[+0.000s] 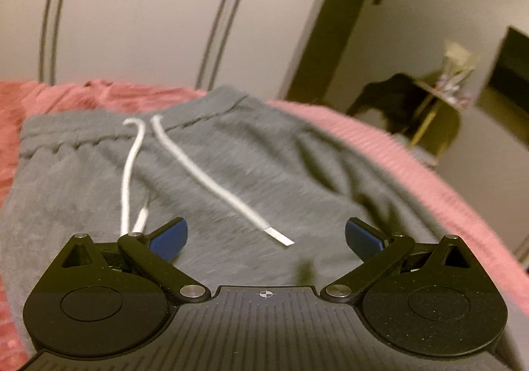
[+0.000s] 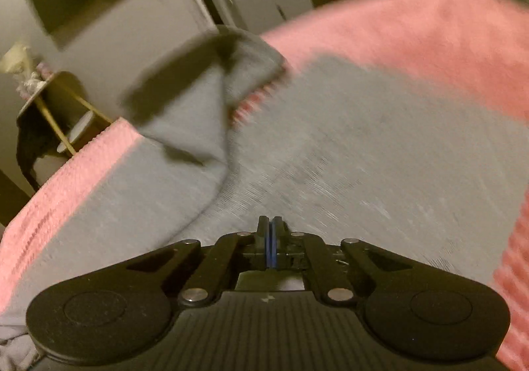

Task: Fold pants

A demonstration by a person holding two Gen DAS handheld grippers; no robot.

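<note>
Grey sweatpants (image 1: 231, 166) lie on a pink bed cover (image 1: 413, 166), waistband at the far end, with two white drawstrings (image 1: 211, 182) trailing toward me. My left gripper (image 1: 266, 235) hovers just above the upper part of the pants, jaws wide open and empty. In the right wrist view the pants (image 2: 347, 156) spread over the pink cover (image 2: 413, 30), and one leg end (image 2: 211, 80) is lifted and folded over near the bed's edge. My right gripper (image 2: 271, 232) is low over the fabric with its blue pads pressed together; no cloth shows between them.
A white wardrobe (image 1: 148, 14) with dark stripes stands behind the bed. A small wooden side table (image 1: 439, 96) with clutter and a dark garment stands beyond the bed's edge; it also shows in the right wrist view (image 2: 56, 106). The bed edge drops off there.
</note>
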